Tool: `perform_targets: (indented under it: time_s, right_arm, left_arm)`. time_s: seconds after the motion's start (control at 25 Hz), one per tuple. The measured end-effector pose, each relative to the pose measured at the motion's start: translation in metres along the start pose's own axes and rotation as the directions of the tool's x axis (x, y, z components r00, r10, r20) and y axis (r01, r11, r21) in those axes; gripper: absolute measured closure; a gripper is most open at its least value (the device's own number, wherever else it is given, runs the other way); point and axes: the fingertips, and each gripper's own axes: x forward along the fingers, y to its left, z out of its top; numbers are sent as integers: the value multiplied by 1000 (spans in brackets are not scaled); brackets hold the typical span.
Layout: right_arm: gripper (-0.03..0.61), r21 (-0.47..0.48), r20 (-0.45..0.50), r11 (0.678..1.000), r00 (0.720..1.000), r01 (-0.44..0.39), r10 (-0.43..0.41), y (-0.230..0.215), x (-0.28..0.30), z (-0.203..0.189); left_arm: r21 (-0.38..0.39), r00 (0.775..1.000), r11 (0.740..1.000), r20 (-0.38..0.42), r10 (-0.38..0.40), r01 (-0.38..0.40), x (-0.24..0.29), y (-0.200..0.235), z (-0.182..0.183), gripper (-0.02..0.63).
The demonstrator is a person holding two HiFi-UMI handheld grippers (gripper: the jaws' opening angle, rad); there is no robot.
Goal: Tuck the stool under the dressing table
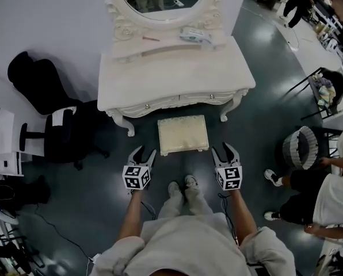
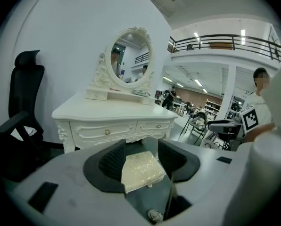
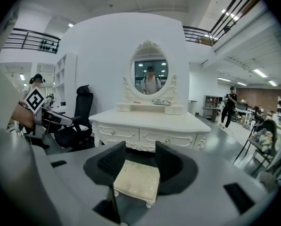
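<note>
Cream-upholstered rectangular stool has the white carved dressing table just behind it, your left gripper and right gripper near it, both wide and empty.

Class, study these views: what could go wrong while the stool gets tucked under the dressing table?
1. The stool sits nearer the right front leg of the dressing table; pushed askew, it might catch there.
2. The left gripper and right gripper are both open, off the stool; an uneven push could swivel it.
</note>
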Motion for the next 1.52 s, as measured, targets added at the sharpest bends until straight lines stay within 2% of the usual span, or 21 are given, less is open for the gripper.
perform_targets:
  time_s: [0.32,0.72,1.12,1.52]
  right_arm:
    - [393,16,-27,1000,999,20,-20,7,7,-23]
    - [353,27,-65,999,998,-26,27,2,24,-66]
    - [329,59,-117,997,991,-51,58,-15,38,-130]
    - [305,89,-172,994,982,-58,73,-20,63,-205]
  left_arm:
    - [-3,1000,1000,-29,-3,3,4,20,-25,420]
    - [-28,997,999,-65,40,-42,15,19,-69,419]
    - [-61,989,996,-130,63,-71,35,3,-135,416]
    - [-62,983,996,-174,60,-71,68,11,-193,406]
